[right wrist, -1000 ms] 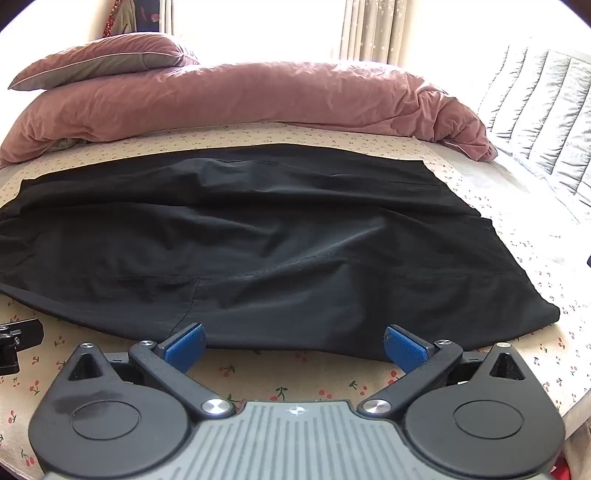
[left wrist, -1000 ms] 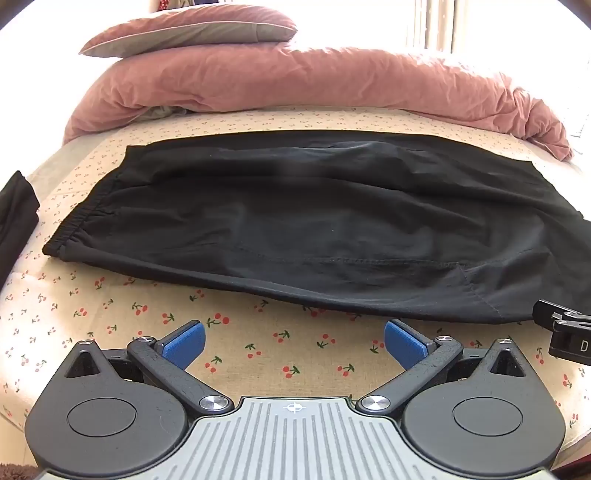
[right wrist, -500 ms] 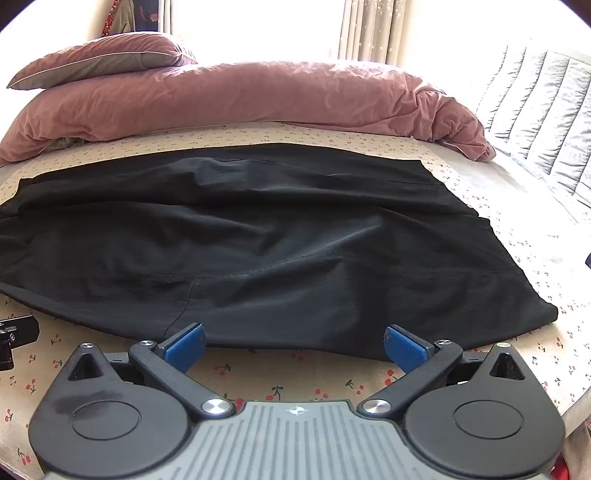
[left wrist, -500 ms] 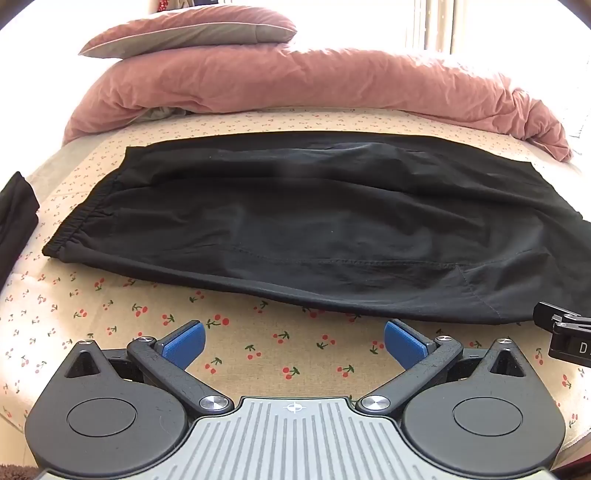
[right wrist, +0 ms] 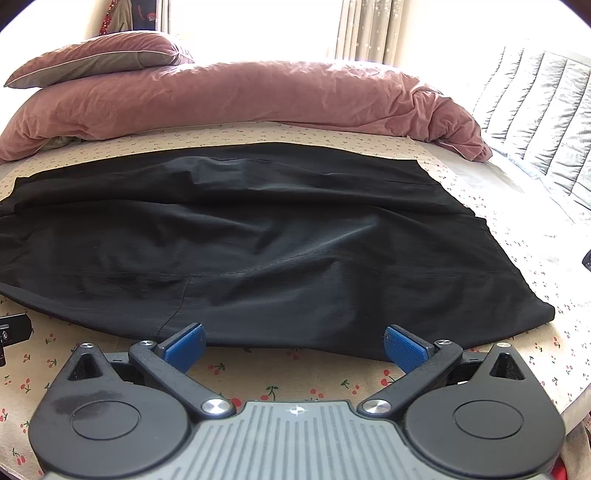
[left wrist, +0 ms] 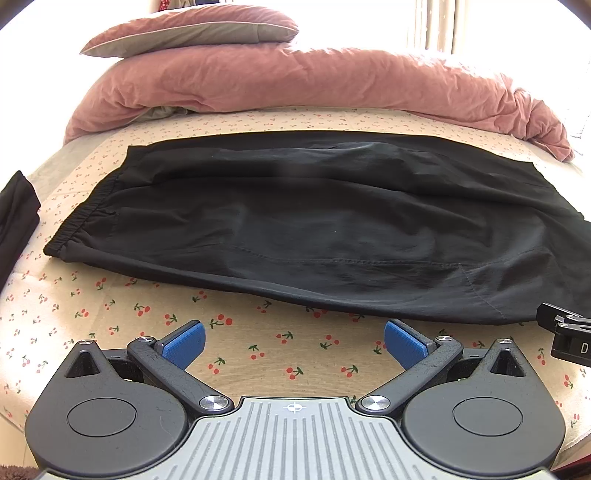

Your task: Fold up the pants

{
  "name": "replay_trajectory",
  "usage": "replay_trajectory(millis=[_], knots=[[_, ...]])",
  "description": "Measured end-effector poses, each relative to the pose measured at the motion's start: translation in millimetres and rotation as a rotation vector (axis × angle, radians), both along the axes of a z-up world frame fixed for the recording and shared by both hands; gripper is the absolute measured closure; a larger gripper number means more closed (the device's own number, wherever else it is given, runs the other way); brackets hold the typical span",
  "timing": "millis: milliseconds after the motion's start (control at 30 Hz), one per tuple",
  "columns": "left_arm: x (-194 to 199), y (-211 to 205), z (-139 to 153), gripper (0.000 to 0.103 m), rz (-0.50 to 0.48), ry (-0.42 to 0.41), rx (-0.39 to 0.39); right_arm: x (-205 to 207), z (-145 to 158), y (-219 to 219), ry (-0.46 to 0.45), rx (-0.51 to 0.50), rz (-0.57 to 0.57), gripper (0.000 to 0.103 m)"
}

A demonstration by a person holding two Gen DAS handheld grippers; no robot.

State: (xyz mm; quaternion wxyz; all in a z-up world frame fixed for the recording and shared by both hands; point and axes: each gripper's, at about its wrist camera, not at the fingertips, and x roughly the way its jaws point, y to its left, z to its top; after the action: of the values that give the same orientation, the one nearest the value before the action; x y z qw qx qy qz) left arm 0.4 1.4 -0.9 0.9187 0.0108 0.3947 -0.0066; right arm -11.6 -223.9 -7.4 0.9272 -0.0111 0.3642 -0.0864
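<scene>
Black pants (left wrist: 314, 229) lie flat across the cherry-print bed sheet (left wrist: 258, 350), legs folded one over the other, elastic waistband at the left (left wrist: 79, 218), hems at the right (right wrist: 517, 280). My left gripper (left wrist: 294, 343) hovers open just short of the near edge, nothing between its blue pads (left wrist: 183, 345). My right gripper (right wrist: 294, 345) is open too, its pads (right wrist: 404, 349) at the near edge of the pants (right wrist: 277, 251) by the leg end. Part of the right tool (left wrist: 565, 336) shows at the left view's right edge.
A pink duvet (left wrist: 314, 81) and a pillow (left wrist: 192, 27) are piled along the far side of the bed. Another dark garment (left wrist: 16, 218) lies at the left edge. A grey quilted cover (right wrist: 543, 110) sits to the right. The bed's near edge is right under the grippers.
Both grippers have drifted back very slightly; the pants edge sits a little farther from the pads. The pants have not moved and both grippers remain open.
</scene>
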Motion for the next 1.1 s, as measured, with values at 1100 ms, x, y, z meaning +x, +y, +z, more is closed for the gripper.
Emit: replay_trajectory(millis=[1100], knots=[[1.4, 6.6, 0.1, 0.000, 0.013, 0.012, 0.003, -1.8, -3.5, -6.4, 0.018, 0.027, -0.019, 0.000]])
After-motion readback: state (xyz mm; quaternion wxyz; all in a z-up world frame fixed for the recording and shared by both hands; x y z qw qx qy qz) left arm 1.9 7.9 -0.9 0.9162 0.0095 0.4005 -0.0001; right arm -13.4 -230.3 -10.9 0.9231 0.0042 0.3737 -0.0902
